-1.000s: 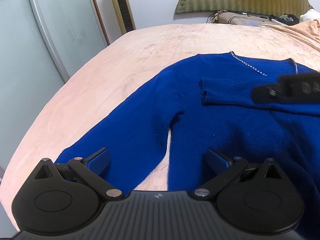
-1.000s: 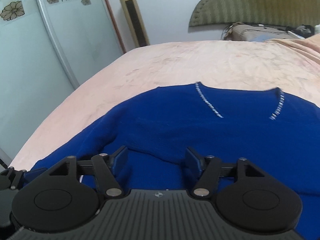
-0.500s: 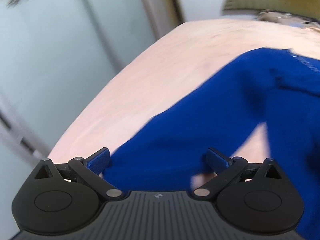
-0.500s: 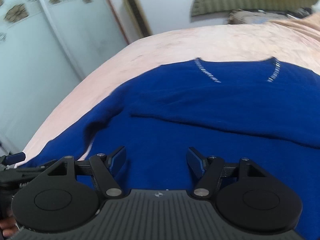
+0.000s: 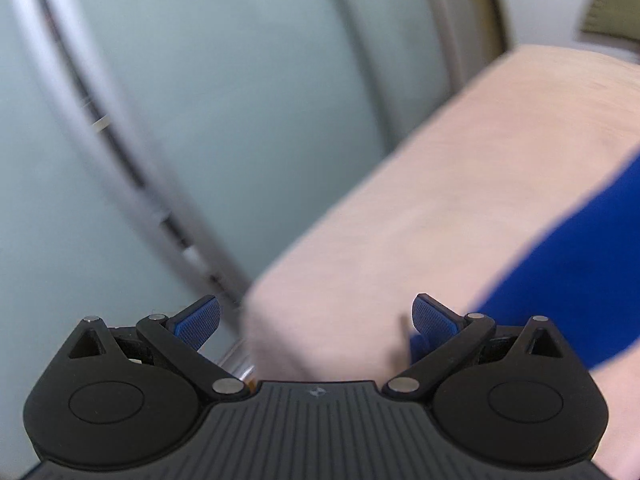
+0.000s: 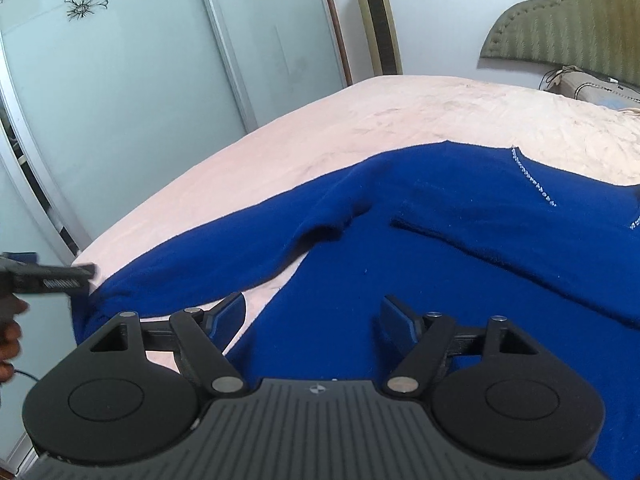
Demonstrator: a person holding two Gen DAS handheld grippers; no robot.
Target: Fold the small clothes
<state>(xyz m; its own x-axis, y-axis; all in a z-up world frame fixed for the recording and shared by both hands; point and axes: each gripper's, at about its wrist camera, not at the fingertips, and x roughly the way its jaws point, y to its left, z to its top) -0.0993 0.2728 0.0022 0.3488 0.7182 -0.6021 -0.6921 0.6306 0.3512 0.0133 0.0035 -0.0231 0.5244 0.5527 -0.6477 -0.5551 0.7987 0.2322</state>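
A blue sweater (image 6: 460,288) lies flat on the pink bed (image 6: 360,128), with one sleeve folded across its chest (image 6: 480,246). The other sleeve (image 6: 224,256) stretches out to the bed's left corner. My right gripper (image 6: 314,316) hovers over the body near the armpit. Its jaws are opening, and the pads press on nothing. In the blurred left wrist view my left gripper (image 5: 316,320) stands open over the bed corner, the sleeve (image 5: 580,272) beside its right finger. The right wrist view shows the left gripper (image 6: 48,276) by the cuff.
Frosted sliding wardrobe doors (image 6: 140,92) stand close along the bed's left edge. A tall gold tower unit (image 6: 376,20) and a green headboard (image 6: 560,28) are at the back. A person's hand (image 6: 8,336) shows at the left edge.
My left gripper has swung left, from over the sweater's body out to the sleeve end at the bed corner. The right gripper has shifted left toward the armpit, and its jaws are wider.
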